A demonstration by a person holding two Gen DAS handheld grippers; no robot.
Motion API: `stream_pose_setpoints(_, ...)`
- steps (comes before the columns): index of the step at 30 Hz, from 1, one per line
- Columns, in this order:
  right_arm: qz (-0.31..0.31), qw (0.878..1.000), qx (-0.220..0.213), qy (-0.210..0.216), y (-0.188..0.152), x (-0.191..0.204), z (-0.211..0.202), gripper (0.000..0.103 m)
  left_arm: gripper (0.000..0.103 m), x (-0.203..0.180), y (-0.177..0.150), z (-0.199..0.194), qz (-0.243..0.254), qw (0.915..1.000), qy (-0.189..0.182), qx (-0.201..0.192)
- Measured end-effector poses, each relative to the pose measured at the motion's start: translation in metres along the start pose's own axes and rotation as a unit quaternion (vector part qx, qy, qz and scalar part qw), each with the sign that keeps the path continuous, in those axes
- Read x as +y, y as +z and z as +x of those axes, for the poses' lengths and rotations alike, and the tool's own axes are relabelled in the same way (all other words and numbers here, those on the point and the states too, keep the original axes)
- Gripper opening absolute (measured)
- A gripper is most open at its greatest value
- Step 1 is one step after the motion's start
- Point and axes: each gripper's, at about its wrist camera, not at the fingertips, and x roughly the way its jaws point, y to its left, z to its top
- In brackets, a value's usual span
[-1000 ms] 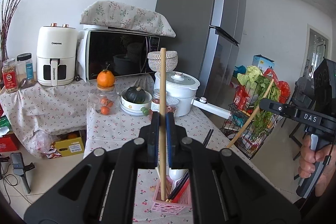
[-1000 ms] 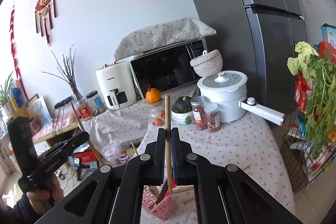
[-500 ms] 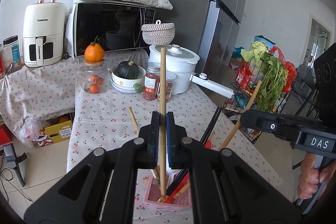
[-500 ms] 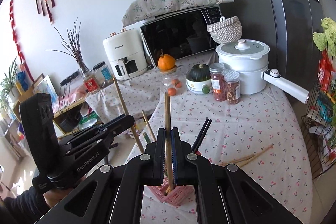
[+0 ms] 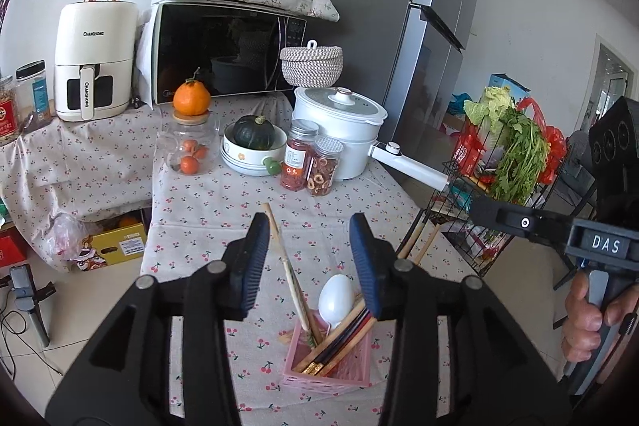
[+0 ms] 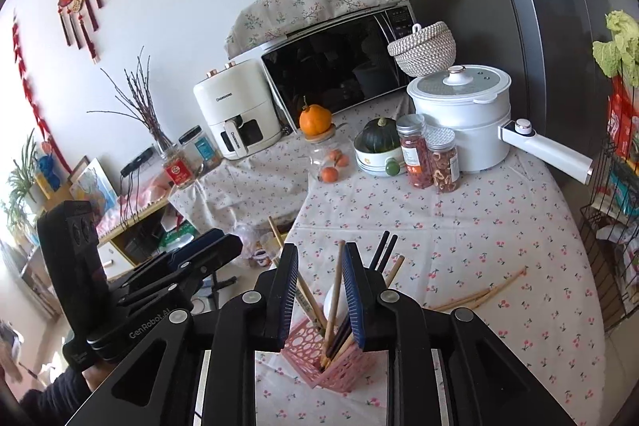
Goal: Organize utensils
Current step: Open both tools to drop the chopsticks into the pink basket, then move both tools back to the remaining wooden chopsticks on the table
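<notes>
A pink utensil basket (image 5: 333,366) stands on the cherry-print tablecloth, holding wooden and dark chopsticks and a white spoon (image 5: 335,296). It also shows in the right wrist view (image 6: 335,366). My left gripper (image 5: 305,262) is open and empty above the basket; a wooden chopstick (image 5: 287,266) leans out of the basket between its jaws. My right gripper (image 6: 319,290) is open just above the basket, with a wooden chopstick (image 6: 334,298) standing loose between its jaws. A pair of wooden chopsticks (image 6: 479,294) lies on the cloth to the right.
At the back of the table stand a white pot (image 5: 339,130), two spice jars (image 5: 311,162), a bowl with a green squash (image 5: 253,142) and a glass jar with an orange on top (image 5: 191,134). A wire rack of greens (image 5: 503,170) stands at the right.
Both grippers have opened and let go of their wooden chopsticks, which now stand in the pink basket. Both views have tilted down toward the table.
</notes>
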Motion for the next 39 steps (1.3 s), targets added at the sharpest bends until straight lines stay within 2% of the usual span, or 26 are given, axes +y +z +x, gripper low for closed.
stream_pose_setpoints(3,0.019,1.000,-0.017,-0.011,0.007,-0.013,-0.011,0.039,0.062,0.010,0.004,-0.010,-0.013,0.9998,0.008,-0.012)
stream_pose_setpoints(4,0.026,0.999,-0.021,-0.016,0.009,-0.019,-0.014,0.040,0.065,0.014,0.005,-0.012,-0.018,0.9996,0.012,-0.016)
stream_pose_setpoints(6,0.041,0.998,-0.023,-0.031,0.012,-0.033,-0.016,0.045,0.076,0.024,0.006,-0.015,-0.030,0.9990,0.025,-0.020)
stream_pose_setpoints(8,0.053,0.997,-0.017,-0.055,0.013,-0.048,-0.015,0.052,0.081,0.035,0.006,-0.015,-0.043,0.9981,0.041,-0.018)
stream_pose_setpoints(11,0.075,0.993,0.008,-0.093,0.009,-0.074,-0.001,0.057,0.086,0.053,0.003,-0.009,-0.060,0.9961,0.064,0.004)
stream_pose_setpoints(15,0.109,0.982,0.069,-0.140,-0.009,-0.111,0.031,0.059,0.092,0.073,-0.006,0.010,-0.079,0.9906,0.099,0.053)
stream_pose_setpoints(19,0.124,0.967,0.134,-0.176,-0.034,-0.140,0.066,0.059,0.093,0.087,-0.020,0.031,-0.080,0.9835,0.125,0.104)
stream_pose_setpoints(22,0.125,0.958,0.174,-0.192,-0.050,-0.155,0.091,0.059,0.093,0.097,-0.030,0.048,-0.078,0.9782,0.130,0.142)
stream_pose_setpoints(26,0.127,0.949,0.202,-0.204,-0.062,-0.171,0.116,0.059,0.093,0.113,-0.033,0.079,-0.057,0.9693,0.131,0.200)
stream_pose_setpoints(29,0.153,0.946,0.210,-0.195,-0.064,-0.184,0.133,0.058,0.093,0.125,-0.036,0.100,-0.045,0.9643,0.116,0.234)
stream_pose_setpoints(32,0.180,0.941,0.218,-0.187,-0.066,-0.195,0.150,0.050,0.091,0.131,-0.037,0.123,-0.026,0.9601,0.098,0.261)
stream_pose_setpoints(34,0.185,0.936,0.229,-0.191,-0.070,-0.198,0.162,0.042,0.086,0.130,-0.034,0.143,-0.009,0.9564,0.079,0.281)
stream_pose_setpoints(35,0.169,0.939,0.220,-0.203,-0.068,-0.195,0.163,0.038,0.082,0.129,-0.032,0.154,0.002,0.9544,0.066,0.291)
stream_pose_setpoints(36,0.147,0.935,0.234,-0.221,-0.068,-0.191,0.168,0.032,0.077,0.126,-0.029,0.165,0.015,0.9524,0.054,0.300)
stream_pose_setpoints(37,0.132,0.933,0.242,-0.231,-0.067,-0.187,0.171,0.032,0.075,0.121,-0.026,0.175,0.029,0.9500,0.042,0.308)
stream_pose_setpoints(39,0.143,0.926,0.258,-0.237,-0.065,-0.188,0.170,0.028,0.068,0.109,-0.021,0.198,0.061,0.9432,0.009,0.326)
